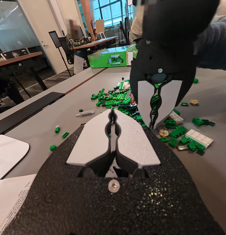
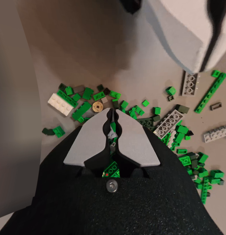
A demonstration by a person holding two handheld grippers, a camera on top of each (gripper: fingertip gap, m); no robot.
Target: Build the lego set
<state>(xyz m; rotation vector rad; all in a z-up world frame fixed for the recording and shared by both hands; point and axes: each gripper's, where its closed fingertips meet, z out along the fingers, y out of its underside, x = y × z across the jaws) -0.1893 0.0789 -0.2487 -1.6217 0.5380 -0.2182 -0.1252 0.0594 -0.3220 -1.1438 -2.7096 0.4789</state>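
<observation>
Loose green, grey and white lego pieces [image 1: 117, 97] lie heaped on the grey table [image 1: 59, 101]. My left gripper [image 1: 113, 111] is shut and empty, held just above the table on the near side of the heap. My right gripper [image 1: 152, 125] points straight down into the heap. In the right wrist view the right gripper [image 2: 113, 110] is closed on a thin grey piece [image 2: 114, 116] at its tips, above more loose pieces [image 2: 173, 133]. The left gripper [image 2: 200, 71] shows blurred at the top right.
A green lego box [image 1: 108, 59] lies at the table's far edge. A white 2x4 brick [image 1: 198, 138] and a tan round piece [image 1: 163, 133] lie to the right. A grey plate [image 1: 85, 113] lies apart on the left. White sheets [image 1: 9, 152] lie at the near left. Spacing between my two grippers at the tips: around 10 cm. The left gripper is farther from the white 2x4 brick [image 1: 198, 138], some 15 cm, than the right, some 7 cm. My right wrist view [image 2: 61, 101] looks at it from another angle.
</observation>
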